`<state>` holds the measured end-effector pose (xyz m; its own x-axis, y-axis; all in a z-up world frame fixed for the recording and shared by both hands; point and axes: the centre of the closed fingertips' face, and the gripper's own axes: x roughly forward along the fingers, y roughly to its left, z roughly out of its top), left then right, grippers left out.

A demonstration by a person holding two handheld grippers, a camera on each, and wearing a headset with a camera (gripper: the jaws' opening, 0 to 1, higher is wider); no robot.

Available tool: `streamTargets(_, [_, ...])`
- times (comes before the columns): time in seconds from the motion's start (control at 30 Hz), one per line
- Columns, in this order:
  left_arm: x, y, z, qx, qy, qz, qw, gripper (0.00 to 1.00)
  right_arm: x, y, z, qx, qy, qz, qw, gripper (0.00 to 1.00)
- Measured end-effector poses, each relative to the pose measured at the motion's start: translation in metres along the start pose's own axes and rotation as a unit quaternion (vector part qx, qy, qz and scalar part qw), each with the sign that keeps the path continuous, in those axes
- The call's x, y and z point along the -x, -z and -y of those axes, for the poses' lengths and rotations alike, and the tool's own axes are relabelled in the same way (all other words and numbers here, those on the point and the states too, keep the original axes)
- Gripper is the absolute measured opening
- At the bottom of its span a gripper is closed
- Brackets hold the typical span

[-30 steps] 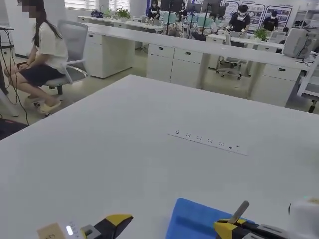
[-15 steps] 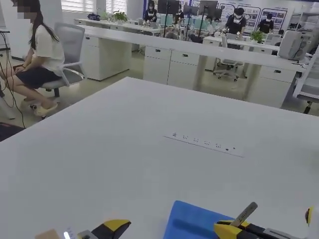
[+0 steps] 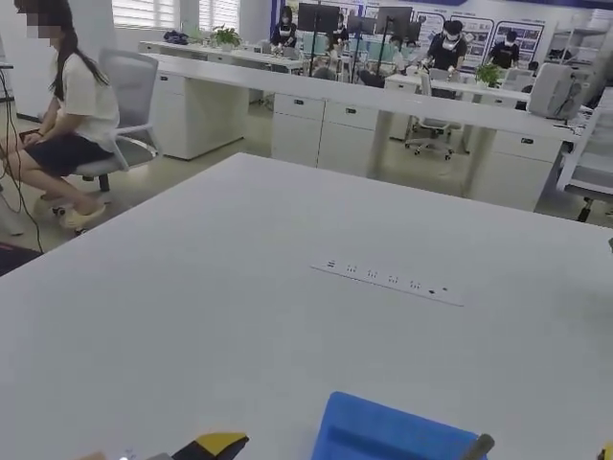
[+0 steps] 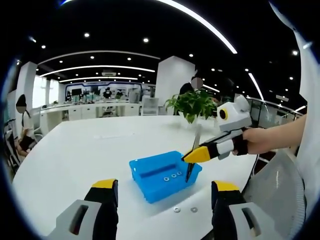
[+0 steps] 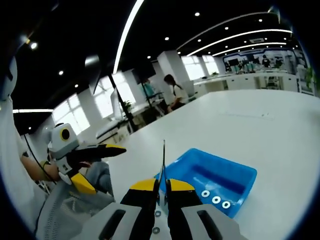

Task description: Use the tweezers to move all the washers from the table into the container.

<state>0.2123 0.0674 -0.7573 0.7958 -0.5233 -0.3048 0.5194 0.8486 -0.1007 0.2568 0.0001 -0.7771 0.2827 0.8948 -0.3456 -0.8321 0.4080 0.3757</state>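
A blue container stands on the white table with three washers inside. Two more washers lie on the table just in front of it. My right gripper is shut on thin metal tweezers. In the left gripper view the tweezers point down over the container's near right corner. My left gripper is open and holds nothing, short of the container. In the right gripper view the washers sit at the container's near end. The head view catches the container's rim and the tweezers' end.
A strip of sockets is set into the table beyond the container. Bare white tabletop spreads around it. A person sits on a chair far left, and desks with several people stand behind. A potted plant stands past the table.
The head camera has tilted up slightly. The right gripper and tweezers have dropped toward the bottom edge of the picture; little more than the tweezers' end remains in view. The left gripper has barely moved.
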Motion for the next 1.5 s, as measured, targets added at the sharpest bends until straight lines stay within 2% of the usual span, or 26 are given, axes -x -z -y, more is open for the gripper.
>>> streamTargets(0.57, [0.001, 0.000, -0.001, 0.000, -0.002, 0.000, 1.0000, 0.77, -0.007, 0.053, -0.008, -0.027, -0.008, -0.051, 0.9983, 0.04])
streamTargets(0.93, [0.001, 0.000, -0.001, -0.001, -0.002, -0.002, 1.0000, 0.76, -0.011, 0.066, -0.011, -0.024, -0.015, -0.071, 0.9971, 0.04])
streamTargets(1.17, [0.001, 0.000, -0.001, 0.000, -0.004, -0.001, 1.0000, 0.76, -0.013, 0.070, -0.017, 0.011, -0.020, -0.084, 0.9962, 0.04])
streamTargets(1.27, [0.001, 0.000, -0.001, -0.001, -0.003, -0.001, 1.0000, 0.76, -0.013, 0.071, -0.022, 0.047, -0.026, -0.092, 0.9943, 0.04])
streamTargets(1.5, [0.001, -0.001, -0.002, -0.001, -0.005, 0.000, 1.0000, 0.76, -0.011, 0.075, -0.032, 0.098, -0.030, -0.098, 0.9899, 0.05])
